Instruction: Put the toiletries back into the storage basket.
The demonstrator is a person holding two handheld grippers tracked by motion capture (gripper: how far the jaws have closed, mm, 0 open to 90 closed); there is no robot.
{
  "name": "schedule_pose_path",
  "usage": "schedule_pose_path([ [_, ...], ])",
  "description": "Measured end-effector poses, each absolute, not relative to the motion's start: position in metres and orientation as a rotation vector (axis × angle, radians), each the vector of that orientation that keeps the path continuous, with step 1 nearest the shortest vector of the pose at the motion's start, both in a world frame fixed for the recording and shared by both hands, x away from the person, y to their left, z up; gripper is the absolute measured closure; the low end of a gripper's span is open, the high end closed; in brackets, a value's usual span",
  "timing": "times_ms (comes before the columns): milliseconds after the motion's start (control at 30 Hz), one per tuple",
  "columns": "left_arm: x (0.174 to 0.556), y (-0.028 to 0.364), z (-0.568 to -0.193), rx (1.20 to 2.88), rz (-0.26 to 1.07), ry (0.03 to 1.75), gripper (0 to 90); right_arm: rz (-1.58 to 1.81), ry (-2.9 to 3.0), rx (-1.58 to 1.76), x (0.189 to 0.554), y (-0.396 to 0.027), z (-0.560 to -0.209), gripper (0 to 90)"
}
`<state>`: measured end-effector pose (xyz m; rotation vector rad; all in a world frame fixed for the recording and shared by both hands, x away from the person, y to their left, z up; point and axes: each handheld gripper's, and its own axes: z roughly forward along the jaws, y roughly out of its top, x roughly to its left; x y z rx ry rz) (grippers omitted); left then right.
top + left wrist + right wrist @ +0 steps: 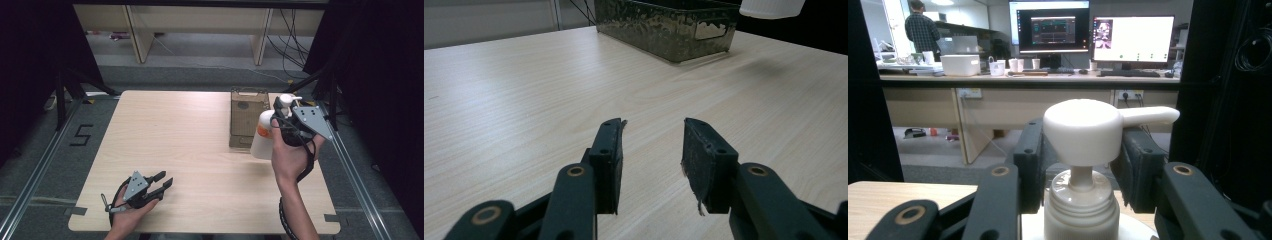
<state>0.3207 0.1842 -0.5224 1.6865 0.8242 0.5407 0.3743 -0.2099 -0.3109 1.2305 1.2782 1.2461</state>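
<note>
A pale wooden table (pixel 190 145) with rounded corners is seen from above, with a person's forearms entering from the near edge. The right gripper (pixel 288 125), black with a grey three-cornered plate on top, is held over the far right part of the table. Its fingers (pixel 1030 165) are clamped on the neck of a white plastic pump bottle (pixel 263 135), just under the rounded pump head, whose spout points off to one side. In the left gripper view the bottle's base (pixel 772 7) hangs clear of the table, with a soft shadow on the wood below it. The bottle is just beside the right edge of a dark olive rectangular basket (pixel 246 117) with cut-out handles, which stands on the far right part of the table.

The left gripper (pixel 159 184) rests low near the front left corner, well apart from the bottle and basket. Its fingers (pixel 606 160) are spread with only bare wood between them, grasping nothing.
</note>
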Motion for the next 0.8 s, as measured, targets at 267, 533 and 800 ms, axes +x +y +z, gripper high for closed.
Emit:
schedule_pose_path([
  [267,0.32,0.185,-0.522,1.696,0.544,0.83,59.5,1.227,1.284,1.22,0.381,-0.212,-0.307,60.2],
  [533,0.321,0.184,-0.522,1.688,0.54,0.821,59.5,1.227,1.278,1.222,0.388,-0.214,-0.303,60.2],
  [800,0.32,0.184,-0.522,1.698,0.543,0.831,59.4,1.223,1.265,1.223,0.393,-0.217,-0.298,60.2],
])
